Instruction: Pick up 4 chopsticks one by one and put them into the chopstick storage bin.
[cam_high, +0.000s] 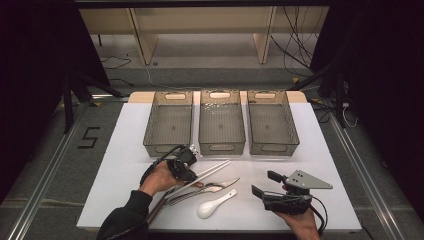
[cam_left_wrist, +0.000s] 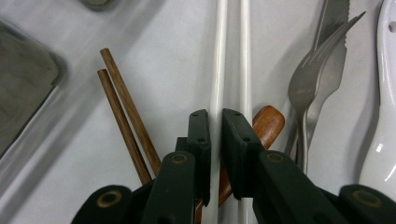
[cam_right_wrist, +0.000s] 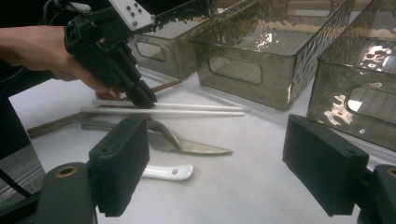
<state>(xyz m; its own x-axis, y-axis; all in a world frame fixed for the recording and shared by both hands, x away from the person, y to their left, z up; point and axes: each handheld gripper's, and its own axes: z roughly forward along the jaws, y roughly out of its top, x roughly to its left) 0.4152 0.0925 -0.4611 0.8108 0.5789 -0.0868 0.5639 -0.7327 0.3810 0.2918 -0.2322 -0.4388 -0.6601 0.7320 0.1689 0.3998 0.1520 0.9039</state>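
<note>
- White tabletop (cam_high: 125, 150), cutlery sorting just starting: all the utensils lie loose at the near middle, none in a bin yet.
- Smoked clear plastic bins: three in a row at the far side. Left bin (cam_high: 168, 123), middle bin (cam_high: 221, 122) and right bin (cam_high: 272, 122) all look empty.
- Left gripper (cam_high: 192, 174) is down on the pile, at its left end. In the left gripper view its jaws stand nearly together on one white chopstick (cam_left_wrist: 218, 56), pads against it on both sides; I judge it gripped but not lifted, as it lies level with its mate on the table.
- White chopsticks: two. The second white chopstick (cam_left_wrist: 245, 56) runs just beside the first, outside the jaws.
- Wooden chopsticks (cam_left_wrist: 123, 105): two, brown, left of the white pair in the left gripper view, tips slightly apart.
- Wooden handle (cam_left_wrist: 268, 122): one rounded brown end under the jaws; what utensil it belongs to I cannot tell.
- Steel fork (cam_left_wrist: 313, 77): one, lying over a steel knife (cam_right_wrist: 198, 148), also one.
- White ceramic spoon (cam_high: 212, 205): one, nearest the person.
- Right gripper (cam_high: 264, 184) hovers at the near right, well apart from the pile, jaws wide apart and holding nothing.
- Left to do, as I read it: lift the gripped chopstick, carry it to a bin, then everything else.
</note>
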